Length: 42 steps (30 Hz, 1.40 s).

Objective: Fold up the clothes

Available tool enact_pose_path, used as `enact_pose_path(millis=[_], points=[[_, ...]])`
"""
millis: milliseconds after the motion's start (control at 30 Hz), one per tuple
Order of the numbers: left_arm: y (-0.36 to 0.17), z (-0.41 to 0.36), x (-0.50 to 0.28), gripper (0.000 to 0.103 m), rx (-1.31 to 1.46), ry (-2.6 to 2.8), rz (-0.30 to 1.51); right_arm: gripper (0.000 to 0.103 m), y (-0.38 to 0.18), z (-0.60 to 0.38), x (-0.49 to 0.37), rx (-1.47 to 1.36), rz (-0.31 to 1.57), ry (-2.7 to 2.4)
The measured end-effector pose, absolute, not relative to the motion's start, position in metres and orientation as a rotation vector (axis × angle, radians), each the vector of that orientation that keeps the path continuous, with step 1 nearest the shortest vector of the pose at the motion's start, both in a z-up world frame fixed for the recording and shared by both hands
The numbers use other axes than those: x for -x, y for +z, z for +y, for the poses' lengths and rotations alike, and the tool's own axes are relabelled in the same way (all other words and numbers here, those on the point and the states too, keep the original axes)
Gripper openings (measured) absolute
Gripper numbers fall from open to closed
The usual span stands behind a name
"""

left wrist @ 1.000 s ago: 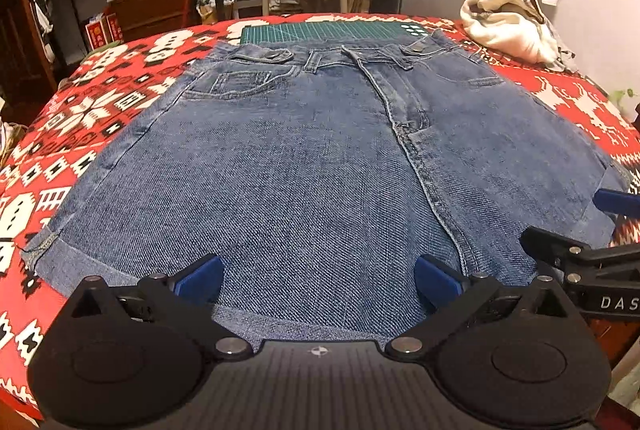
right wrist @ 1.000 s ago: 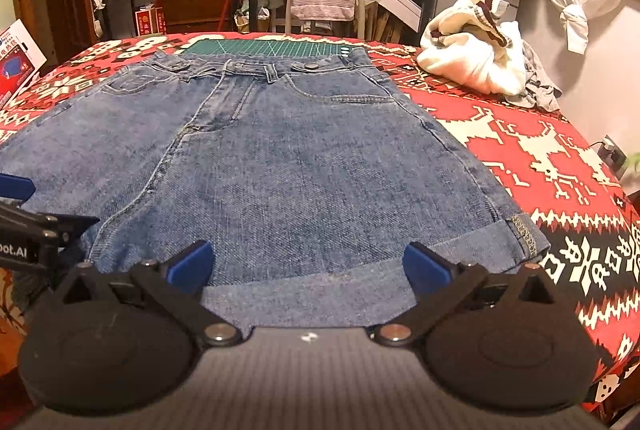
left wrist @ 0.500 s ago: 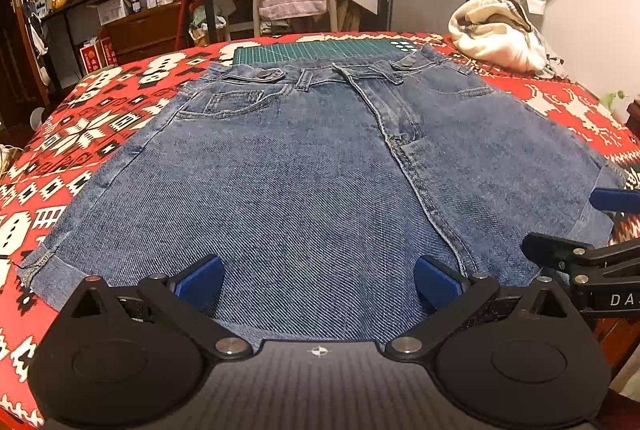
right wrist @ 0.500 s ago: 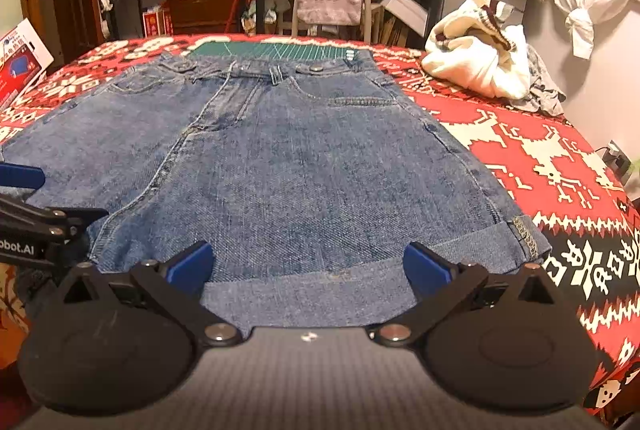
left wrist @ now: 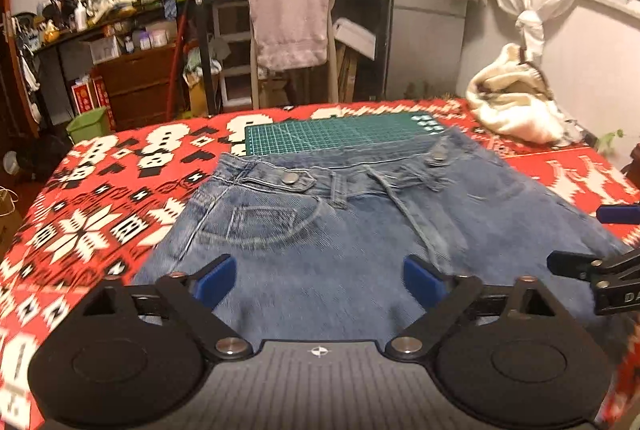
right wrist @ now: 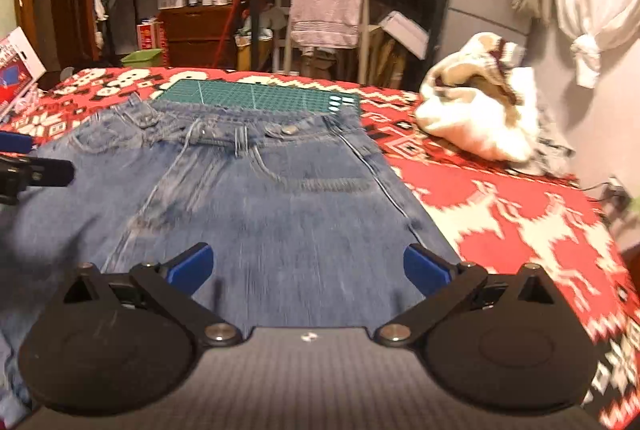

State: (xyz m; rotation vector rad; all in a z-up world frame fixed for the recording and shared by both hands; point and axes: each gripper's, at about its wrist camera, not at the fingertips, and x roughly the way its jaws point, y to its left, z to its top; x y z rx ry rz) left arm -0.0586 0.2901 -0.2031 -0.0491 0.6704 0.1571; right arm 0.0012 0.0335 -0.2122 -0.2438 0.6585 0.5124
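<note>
Blue denim shorts (left wrist: pixel 340 230) lie flat, front side up, on the red patterned tablecloth (left wrist: pixel 100 214), waistband at the far end. My left gripper (left wrist: pixel 320 282) hovers open over the left half of the shorts, below the front pocket, with nothing between its blue pads. My right gripper (right wrist: pixel 308 268) is open over the right half of the shorts (right wrist: pixel 280 198), also holding nothing. One of the right gripper's fingers (left wrist: pixel 576 264) shows at the right edge of the left wrist view. The near hem is hidden under both grippers.
A green cutting mat (left wrist: pixel 340 132) lies beyond the waistband, partly under it. A crumpled white garment (right wrist: pixel 476 114) sits at the back right of the table. Behind the table stand a chair with a pink towel (left wrist: pixel 288 18) and cluttered shelves. A red-and-white box (right wrist: pixel 16 58) is at the left.
Both grippers have moved forward over the shorts toward the waistband; the near hem has dropped out of sight. Both stay open, and the views are motion-blurred.
</note>
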Motion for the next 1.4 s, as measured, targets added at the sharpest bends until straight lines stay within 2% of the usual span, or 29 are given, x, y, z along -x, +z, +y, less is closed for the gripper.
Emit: enact_pose_path(millis=[133, 267, 467, 567, 1067, 1300, 1400], points=[[-0.216, 0.307, 0.028, 0.082, 0.074, 0.15, 0.736, 0.097, -0.221, 0.04, -0.013, 0.252, 0.682, 0.53], [-0.23, 0.309, 0.026, 0.082, 0.078, 0.139, 0.784, 0.098, -0.23, 0.046, -0.025, 0.26, 0.705, 0.547], [-0.236, 0.298, 0.045, 0.092, 0.027, 0.128, 0.78, 0.101, -0.244, 0.054, -0.042, 0.272, 0.74, 0.572], [-0.238, 0.298, 0.058, 0.095, 0.052, 0.13, 0.79, 0.102, -0.244, 0.041, -0.026, 0.259, 0.752, 0.57], [-0.24, 0.281, 0.138, 0.099, 0.064, 0.135, 0.794, 0.103, -0.243, -0.013, 0.047, 0.225, 0.757, 0.545], [-0.238, 0.274, 0.158, 0.098, 0.044, 0.137, 0.799, 0.102, -0.239, -0.022, 0.063, 0.23, 0.754, 0.525], [-0.229, 0.273, 0.159, 0.089, 0.079, 0.12, 0.764, 0.101, -0.231, -0.019, 0.069, 0.225, 0.706, 0.523]])
